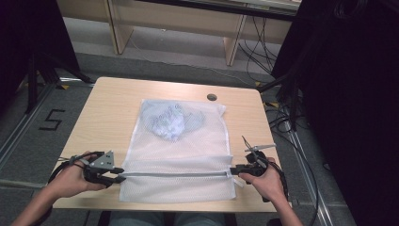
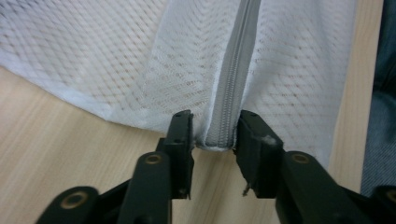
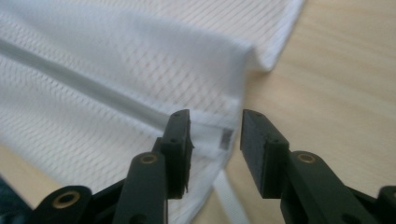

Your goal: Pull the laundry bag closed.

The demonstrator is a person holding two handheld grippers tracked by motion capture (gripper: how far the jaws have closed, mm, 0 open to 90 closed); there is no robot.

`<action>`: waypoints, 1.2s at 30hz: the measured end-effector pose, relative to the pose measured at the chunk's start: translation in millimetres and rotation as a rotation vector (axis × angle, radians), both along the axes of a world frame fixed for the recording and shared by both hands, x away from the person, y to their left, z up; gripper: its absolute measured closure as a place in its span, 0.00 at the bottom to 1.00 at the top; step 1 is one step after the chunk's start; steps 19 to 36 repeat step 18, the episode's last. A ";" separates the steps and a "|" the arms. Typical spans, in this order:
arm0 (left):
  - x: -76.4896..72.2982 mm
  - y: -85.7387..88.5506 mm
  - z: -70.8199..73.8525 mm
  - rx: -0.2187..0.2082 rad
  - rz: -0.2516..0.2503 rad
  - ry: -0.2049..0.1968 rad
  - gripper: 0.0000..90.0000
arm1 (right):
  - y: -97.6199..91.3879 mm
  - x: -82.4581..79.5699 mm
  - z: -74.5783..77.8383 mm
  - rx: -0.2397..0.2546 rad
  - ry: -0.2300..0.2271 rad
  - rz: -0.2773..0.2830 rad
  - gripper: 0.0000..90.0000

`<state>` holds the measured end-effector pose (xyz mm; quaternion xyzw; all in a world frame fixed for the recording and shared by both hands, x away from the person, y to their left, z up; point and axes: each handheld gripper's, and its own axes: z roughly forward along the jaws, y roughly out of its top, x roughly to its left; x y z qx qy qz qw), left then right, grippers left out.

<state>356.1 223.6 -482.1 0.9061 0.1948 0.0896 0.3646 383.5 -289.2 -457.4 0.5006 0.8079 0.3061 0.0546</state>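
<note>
A white mesh laundry bag lies flat on the wooden table, with a pale blue garment bunched inside its far end. A grey zipper runs across the bag near the front edge. My left gripper is at the zipper's left end. In the left gripper view this gripper is open, with the zipper end lying between the jaws. My right gripper is at the bag's right edge. In the right gripper view it is open over the bag's seam and the small zipper pull.
A round cable hole sits in the table's far right part. Cables trail on the floor to the right. A floor marking "5" lies to the left, and wooden shelf legs stand behind the table.
</note>
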 end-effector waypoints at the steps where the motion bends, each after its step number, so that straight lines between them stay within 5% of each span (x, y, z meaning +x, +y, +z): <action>1: 0.0 0.0 0.0 0.000 0.000 0.000 0.65 | 0.0 0.0 0.0 0.000 0.000 0.000 0.69; 4: 3.7 4.3 3.0 -0.082 0.071 -0.033 0.57 | -5.0 2.5 -1.2 0.007 -0.054 -0.086 0.66; 6: 4.5 4.6 2.3 -0.097 0.095 -0.029 0.54 | -7.7 2.0 2.5 -0.013 -0.029 -0.082 0.66; 9: 9.1 9.3 1.0 -0.036 0.124 -0.062 0.48 | -15.1 5.1 0.0 -0.025 -0.049 -0.060 0.64; 18: 19.0 5.6 -10.6 -0.018 0.228 -0.082 0.41 | -26.3 9.6 -7.8 -0.037 -0.053 -0.101 0.57; 36: 19.0 5.6 -10.6 -0.018 0.228 -0.082 0.41 | -26.3 9.6 -7.8 -0.037 -0.053 -0.101 0.57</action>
